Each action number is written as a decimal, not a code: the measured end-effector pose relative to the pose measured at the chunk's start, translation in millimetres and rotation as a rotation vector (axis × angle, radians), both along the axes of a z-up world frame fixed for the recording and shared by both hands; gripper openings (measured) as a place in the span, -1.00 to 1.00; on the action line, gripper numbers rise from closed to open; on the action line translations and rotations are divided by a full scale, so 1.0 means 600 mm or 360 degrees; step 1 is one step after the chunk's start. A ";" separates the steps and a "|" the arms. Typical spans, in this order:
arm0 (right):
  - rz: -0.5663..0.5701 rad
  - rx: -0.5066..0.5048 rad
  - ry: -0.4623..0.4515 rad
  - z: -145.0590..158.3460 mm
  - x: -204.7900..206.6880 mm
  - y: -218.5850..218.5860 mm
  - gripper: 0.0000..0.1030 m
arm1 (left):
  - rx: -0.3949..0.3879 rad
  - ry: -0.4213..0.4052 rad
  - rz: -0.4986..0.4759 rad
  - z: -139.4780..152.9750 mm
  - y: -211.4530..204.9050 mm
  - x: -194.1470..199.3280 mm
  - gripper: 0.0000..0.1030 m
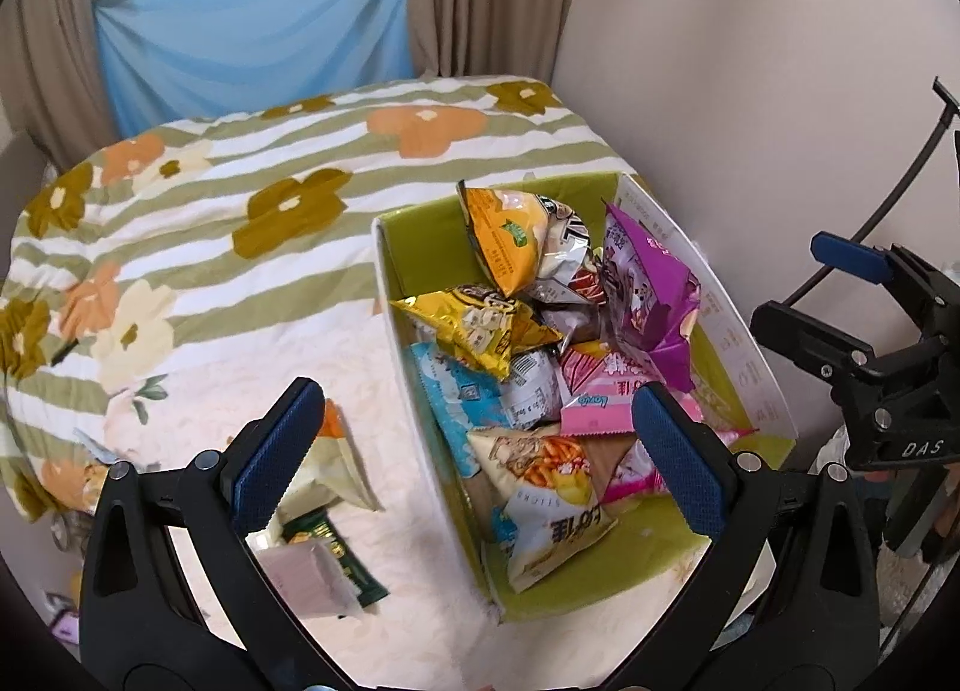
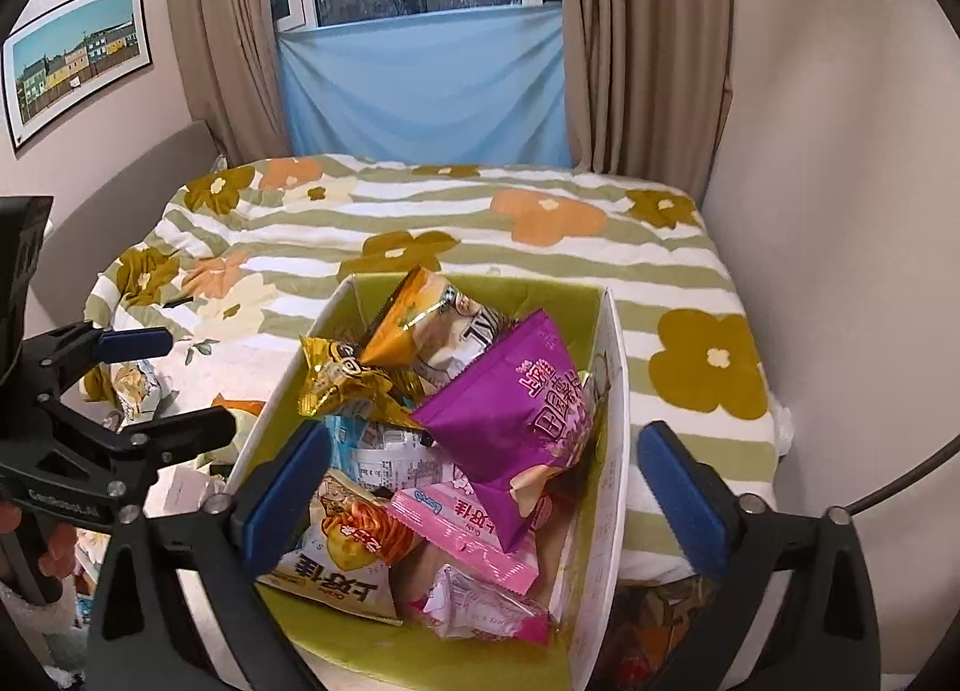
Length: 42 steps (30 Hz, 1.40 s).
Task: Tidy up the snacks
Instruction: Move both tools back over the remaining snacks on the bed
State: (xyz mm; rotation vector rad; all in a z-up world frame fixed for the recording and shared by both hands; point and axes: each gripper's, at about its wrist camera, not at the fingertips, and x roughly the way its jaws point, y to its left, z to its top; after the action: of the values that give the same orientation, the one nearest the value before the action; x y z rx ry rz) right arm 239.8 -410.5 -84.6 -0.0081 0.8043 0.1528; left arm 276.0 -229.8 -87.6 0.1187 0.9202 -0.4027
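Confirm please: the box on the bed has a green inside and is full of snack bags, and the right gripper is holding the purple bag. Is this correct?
Not quite. The right gripper holds nothing: in the right wrist view its jaws stand wide open above the box, not touching the purple bag. The rest stands: the box on the bed is green inside and full of snack bags.

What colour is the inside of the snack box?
Lime green inside the box, clearest in the left wrist view.
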 end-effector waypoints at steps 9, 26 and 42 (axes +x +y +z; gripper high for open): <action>0.0026 0.0002 -0.0089 0.038 -0.038 0.077 0.99 | 0.0014 -0.0072 0.0065 0.032 0.103 -0.048 0.98; 0.0116 0.0163 -0.0134 0.046 -0.078 0.309 0.99 | 0.0055 -0.0055 0.0307 0.025 0.389 -0.089 0.98; -0.0084 0.0150 0.0124 -0.101 -0.074 0.489 0.99 | 0.0090 0.0129 0.0323 -0.114 0.615 -0.013 0.98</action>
State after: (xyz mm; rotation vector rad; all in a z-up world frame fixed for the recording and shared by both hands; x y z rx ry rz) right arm 195.5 -117.1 -145.0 0.1088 0.8734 0.1417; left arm 268.0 139.3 -155.8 0.0602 1.0136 -0.1944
